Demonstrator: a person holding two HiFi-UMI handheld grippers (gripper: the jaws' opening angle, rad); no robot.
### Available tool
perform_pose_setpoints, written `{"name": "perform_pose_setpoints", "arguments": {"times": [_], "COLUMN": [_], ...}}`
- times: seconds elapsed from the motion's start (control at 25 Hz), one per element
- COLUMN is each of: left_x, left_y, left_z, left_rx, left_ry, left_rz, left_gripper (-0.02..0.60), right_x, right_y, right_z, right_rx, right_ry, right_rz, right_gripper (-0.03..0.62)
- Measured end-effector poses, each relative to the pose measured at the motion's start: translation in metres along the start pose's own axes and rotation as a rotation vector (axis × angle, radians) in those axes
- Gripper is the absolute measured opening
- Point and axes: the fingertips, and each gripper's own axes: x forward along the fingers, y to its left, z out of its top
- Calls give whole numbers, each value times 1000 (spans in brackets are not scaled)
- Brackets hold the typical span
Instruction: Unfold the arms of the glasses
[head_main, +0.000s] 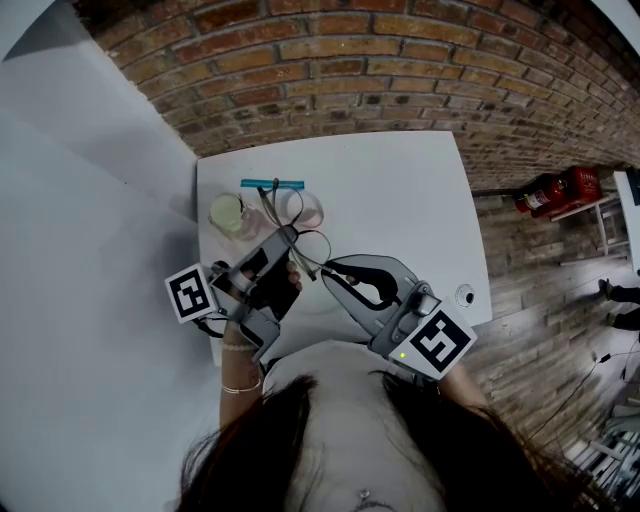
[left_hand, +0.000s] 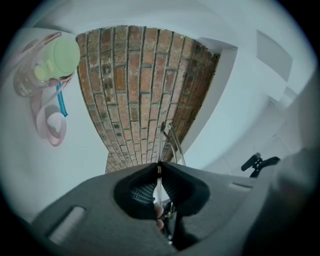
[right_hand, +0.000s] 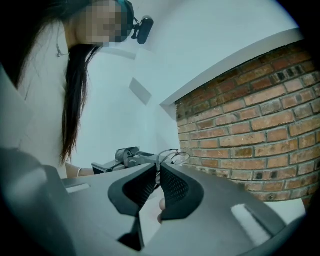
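Thin wire-rimmed glasses (head_main: 311, 247) hang in the air over the near part of the white table (head_main: 400, 190), held between both grippers. My left gripper (head_main: 293, 238) comes in from the left, shut on the frame. In the left gripper view the jaws (left_hand: 159, 168) pinch a thin clear part, and the glasses' arms (left_hand: 170, 141) stick out beyond them. My right gripper (head_main: 326, 271) comes from the right and is shut on a wire arm. In the right gripper view (right_hand: 158, 171) a lens (right_hand: 178, 157) and the left gripper (right_hand: 125, 157) show just past the tips.
A clear bottle with a pale green lid (head_main: 228, 213) and pink strap (head_main: 308, 208) lies at the table's far left, beside a blue strip (head_main: 272, 184); the lid (left_hand: 56, 56) also shows in the left gripper view. A brick wall (head_main: 380, 60) stands behind. A red extinguisher (head_main: 558, 190) lies on the floor, right.
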Motion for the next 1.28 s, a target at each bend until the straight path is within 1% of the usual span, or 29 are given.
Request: {"name": "perform_pose_setpoints", "arguments": {"times": [0.24, 0.56, 1.0, 1.08, 1.2, 1.28], "left_x": [-3, -6, -7, -7, -7, -7], "left_y": [7, 15, 27, 28, 30, 31], "left_z": [-1, -5, -11, -13, -16, -19], "left_rx": [-2, -6, 1, 4, 6, 6], "left_ry": [0, 3, 25, 30, 40, 48], "left_rz": [19, 49, 88, 97, 108, 113], "left_gripper": [23, 23, 23, 23, 23, 21], "right_x": [-1, -2, -2, -2, 0, -1], "right_y": [-1, -3, -8, -9, -10, -11], "right_z": [7, 16, 28, 34, 54, 53], "right_rx": [16, 32, 38, 39, 33, 32], "right_ry": [-25, -34, -66, -84, -157, -153], "right_rz": [-1, 3, 2, 1, 6, 5], "right_gripper": [34, 34, 34, 34, 34, 34]}}
